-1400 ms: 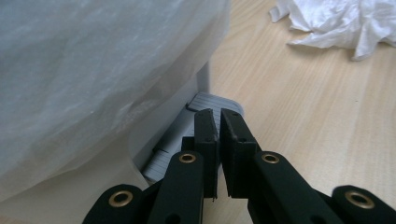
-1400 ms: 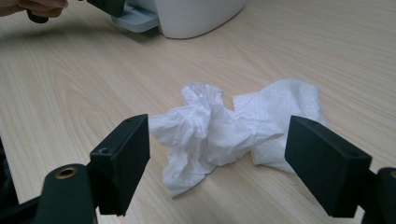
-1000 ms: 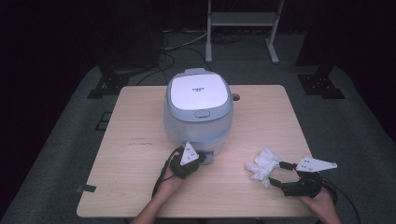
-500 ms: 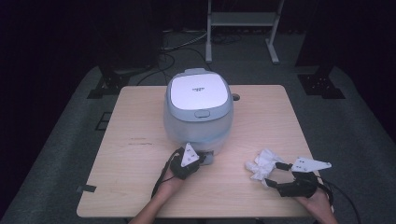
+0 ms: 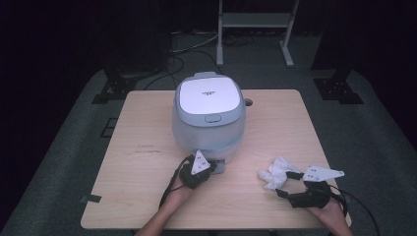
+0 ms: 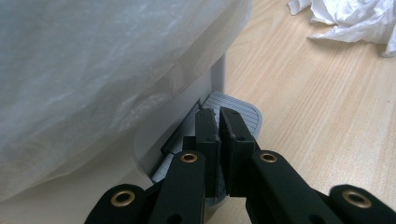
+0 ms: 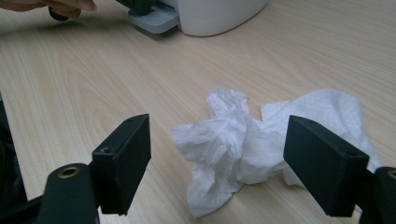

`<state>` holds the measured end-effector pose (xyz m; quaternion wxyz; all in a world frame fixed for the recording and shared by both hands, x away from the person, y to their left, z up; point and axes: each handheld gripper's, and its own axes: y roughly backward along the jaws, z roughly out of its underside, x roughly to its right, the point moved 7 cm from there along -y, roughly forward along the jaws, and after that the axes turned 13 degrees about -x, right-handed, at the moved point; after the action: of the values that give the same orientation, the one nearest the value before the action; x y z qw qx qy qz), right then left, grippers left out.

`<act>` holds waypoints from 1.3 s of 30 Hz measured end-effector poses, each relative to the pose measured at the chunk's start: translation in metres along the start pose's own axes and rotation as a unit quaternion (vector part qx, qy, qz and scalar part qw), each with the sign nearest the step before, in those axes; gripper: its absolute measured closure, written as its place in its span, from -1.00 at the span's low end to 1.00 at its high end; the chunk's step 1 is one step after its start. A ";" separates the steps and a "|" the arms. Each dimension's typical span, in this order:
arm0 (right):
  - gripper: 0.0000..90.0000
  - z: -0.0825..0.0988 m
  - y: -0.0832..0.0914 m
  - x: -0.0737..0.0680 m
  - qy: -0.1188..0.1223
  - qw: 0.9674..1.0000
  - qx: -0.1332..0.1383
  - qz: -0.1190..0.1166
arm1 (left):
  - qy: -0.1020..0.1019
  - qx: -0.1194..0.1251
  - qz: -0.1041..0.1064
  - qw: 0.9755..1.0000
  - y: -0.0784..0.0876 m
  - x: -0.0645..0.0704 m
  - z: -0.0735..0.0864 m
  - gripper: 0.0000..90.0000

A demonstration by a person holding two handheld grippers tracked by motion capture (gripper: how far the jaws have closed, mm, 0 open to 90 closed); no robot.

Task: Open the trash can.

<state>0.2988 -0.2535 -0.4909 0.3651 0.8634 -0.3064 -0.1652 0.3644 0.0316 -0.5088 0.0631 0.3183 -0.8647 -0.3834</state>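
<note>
Resting at the near edge of the wooden table [image 5: 147, 196], the right gripper [image 5: 289, 184] stands with its jaws spread wide and nothing clamped; in the right gripper view the two black pads [image 7: 125, 161] flank a crumpled white tissue [image 7: 261, 140] that lies flat on the wood between them, with clear gaps on both sides, so no contact is made. On the high view the tissue [image 5: 276, 172] sits near the front right of the table, well apart from the appliance. To its left, the left gripper [image 5: 212, 168] is held low by a hand [image 5: 183, 189] that enters from the bottom edge, its nose pushed against the front foot of the rice cooker [image 5: 209, 115]. The left gripper view shows its jaws [image 6: 218, 140] clenched together, pads all but touching, over a small ribbed grey tab [image 6: 238, 109] that juts from the cooker's base; whether a thin part of that tab is pinched between the pads cannot be told. A cloudy white wall of the cooker's body [image 6: 107, 70] overhangs the jaws. Farther back, the cooker stands upright at the table's centre, lid [image 5: 209, 94] down, latch button [image 5: 212, 118] facing the person. Beyond the table, a metal stand [image 5: 253, 29] and loose cables [image 5: 192, 46] lie on the dark floor.
</note>
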 end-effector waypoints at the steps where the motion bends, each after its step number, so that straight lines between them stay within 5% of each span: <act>1: -0.51 0.000 0.000 0.000 0.001 1.000 0.000 0.000 | -0.001 -0.001 -0.001 1.000 0.000 0.000 0.000 0.93; 20: -0.45 -0.002 -0.014 -0.003 0.007 1.000 -0.026 0.000 | -0.003 -0.015 -0.005 1.000 -0.002 0.001 0.001 0.93; 30: -0.10 0.000 -0.023 -0.001 0.009 0.998 -0.058 0.019 | -0.003 -0.028 -0.001 1.000 -0.004 0.001 0.002 0.93; 39: 0.46 0.003 -0.025 0.001 0.000 0.997 -0.075 0.027 | -0.007 -0.043 -0.002 0.999 -0.009 0.001 0.004 0.93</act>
<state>0.3083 -0.2419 -0.5109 0.4331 0.8248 -0.3169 -0.1781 0.3665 0.0290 -0.5178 0.0701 0.3141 -0.8471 -0.4228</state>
